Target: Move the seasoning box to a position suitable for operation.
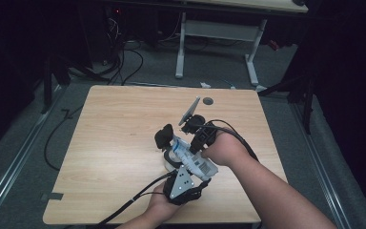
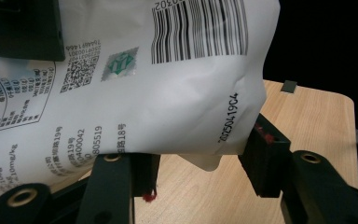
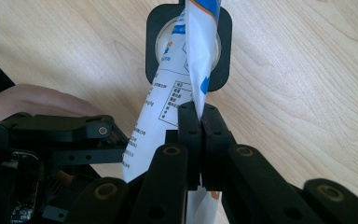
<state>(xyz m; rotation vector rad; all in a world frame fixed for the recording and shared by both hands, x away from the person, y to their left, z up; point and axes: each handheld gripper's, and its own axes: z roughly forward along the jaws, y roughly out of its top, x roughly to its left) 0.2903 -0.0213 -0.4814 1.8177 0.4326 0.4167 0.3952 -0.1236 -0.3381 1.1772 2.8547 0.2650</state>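
A white printed pouch (image 1: pixel 194 161) hangs over the middle of the wooden table (image 1: pixel 114 124), held between both grippers. My left gripper (image 1: pixel 185 167) comes up from the near edge and is shut on the pouch's wide body. In the left gripper view the barcode side of the pouch (image 2: pixel 168 93) spans that gripper (image 2: pixel 203 161), a pad at each edge. My right gripper (image 1: pixel 194 130) is shut on the pouch's thin flat edge (image 3: pixel 196 70), with its jaws (image 3: pixel 199 116) pressed together. Under the pouch stands a black square holder (image 3: pixel 223 51) with a round white inside.
A small grey disc (image 1: pixel 208 101) lies at the table's far edge. A grey tape patch (image 1: pixel 52 195) sits by the near left corner. Beyond the table are a white desk frame (image 1: pixel 181 47) and floor cables (image 1: pixel 124 62). The table's left half is bare wood.
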